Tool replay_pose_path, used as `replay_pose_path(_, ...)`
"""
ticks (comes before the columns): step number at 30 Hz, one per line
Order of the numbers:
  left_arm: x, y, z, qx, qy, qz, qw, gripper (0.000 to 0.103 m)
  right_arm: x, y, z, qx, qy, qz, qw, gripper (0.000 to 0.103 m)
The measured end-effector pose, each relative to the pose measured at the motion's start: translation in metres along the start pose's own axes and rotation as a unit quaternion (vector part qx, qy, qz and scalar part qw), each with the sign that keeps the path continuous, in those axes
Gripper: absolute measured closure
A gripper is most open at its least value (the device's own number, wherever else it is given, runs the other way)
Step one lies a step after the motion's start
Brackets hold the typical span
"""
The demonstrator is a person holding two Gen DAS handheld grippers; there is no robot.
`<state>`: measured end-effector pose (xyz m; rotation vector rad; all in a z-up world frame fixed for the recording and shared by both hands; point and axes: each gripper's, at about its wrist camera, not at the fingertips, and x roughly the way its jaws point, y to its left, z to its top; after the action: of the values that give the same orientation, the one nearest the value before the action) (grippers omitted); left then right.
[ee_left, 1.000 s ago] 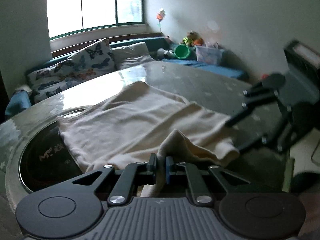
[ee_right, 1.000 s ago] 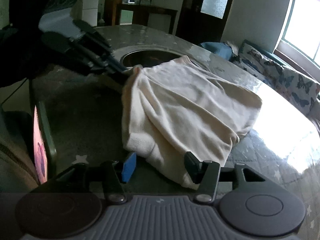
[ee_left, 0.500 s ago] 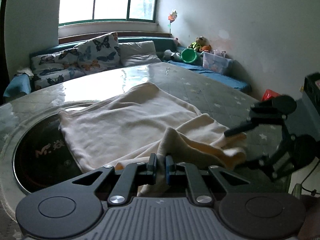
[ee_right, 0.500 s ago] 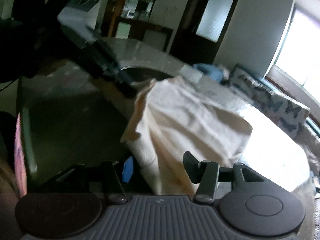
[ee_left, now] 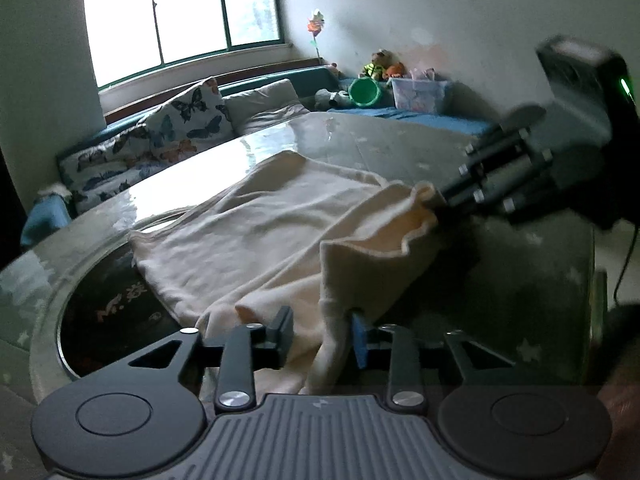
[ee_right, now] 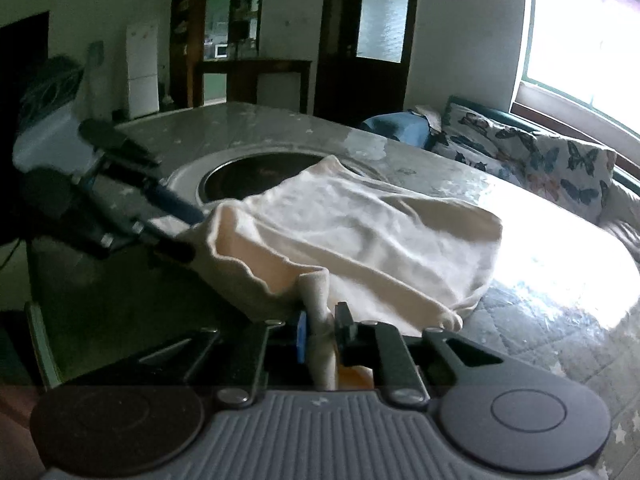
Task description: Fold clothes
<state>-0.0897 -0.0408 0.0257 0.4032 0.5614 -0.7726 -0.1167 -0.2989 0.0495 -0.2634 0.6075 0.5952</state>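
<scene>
A cream garment (ee_left: 260,232) lies on the round glass-topped table (ee_left: 360,140), partly over the dark centre well. My left gripper (ee_left: 322,330) stands open with the garment's near hem draped loosely between its fingers. My right gripper (ee_right: 320,328) is shut on the other end of that hem and shows from the side in the left wrist view (ee_left: 436,200). The hem (ee_right: 256,264) sags between the two grippers, raised off the table. The garment (ee_right: 360,232) spreads away toward the window side.
The dark round well (ee_right: 256,176) sits in the table's middle under the garment. A sofa with butterfly cushions (ee_left: 180,128) runs along the window. A green bowl (ee_left: 364,92), a clear box (ee_left: 416,94) and toys stand at the far wall. A chair back (ee_right: 40,344) stands at the table's near edge.
My left gripper has opened; it was shut on the hem. My right gripper, open before, has closed on the hem's other corner and lifted it.
</scene>
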Motion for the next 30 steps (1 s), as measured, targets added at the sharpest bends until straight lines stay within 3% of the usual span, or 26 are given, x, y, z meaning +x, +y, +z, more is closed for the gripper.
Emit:
replay_pose_path(6, -0.001, -0.009, -0.015, 0.05, 0.016, 0.018, 0.9985, 0.061, 0.001, -0.004, 0.002, 0.026, -0.007, 0.0, 1.0, 0.091)
replay_pose_path(12, -0.004, -0.012, -0.022, 0.062, 0.017, 0.021, 0.9977, 0.091, -0.001, -0.003, 0.001, 0.038, -0.012, 0.002, 0.999, 0.092)
replay_pose_path(14, -0.006, -0.011, -0.02, 0.054, 0.013, 0.016, 0.9983, 0.095, -0.003, -0.002, 0.001, 0.04, -0.015, 0.005, 0.999, 0.093)
replay_pose_path(19, -0.027, -0.009, -0.013, 0.039, -0.01, -0.019, 0.999, 0.096, -0.018, 0.005, 0.003, 0.041, -0.02, 0.015, 0.999, 0.094)
replay_pose_path(26, -0.079, 0.0, -0.009, -0.008, -0.044, -0.061, 0.9971, 0.096, -0.072, 0.021, 0.014, 0.037, -0.03, 0.045, 0.998, 0.096)
replay_pose_path(30, -0.095, 0.006, 0.002, -0.018, -0.07, -0.058, 0.9957, 0.096, -0.093, 0.02, 0.032, 0.025, -0.048, 0.049, 0.997, 0.098)
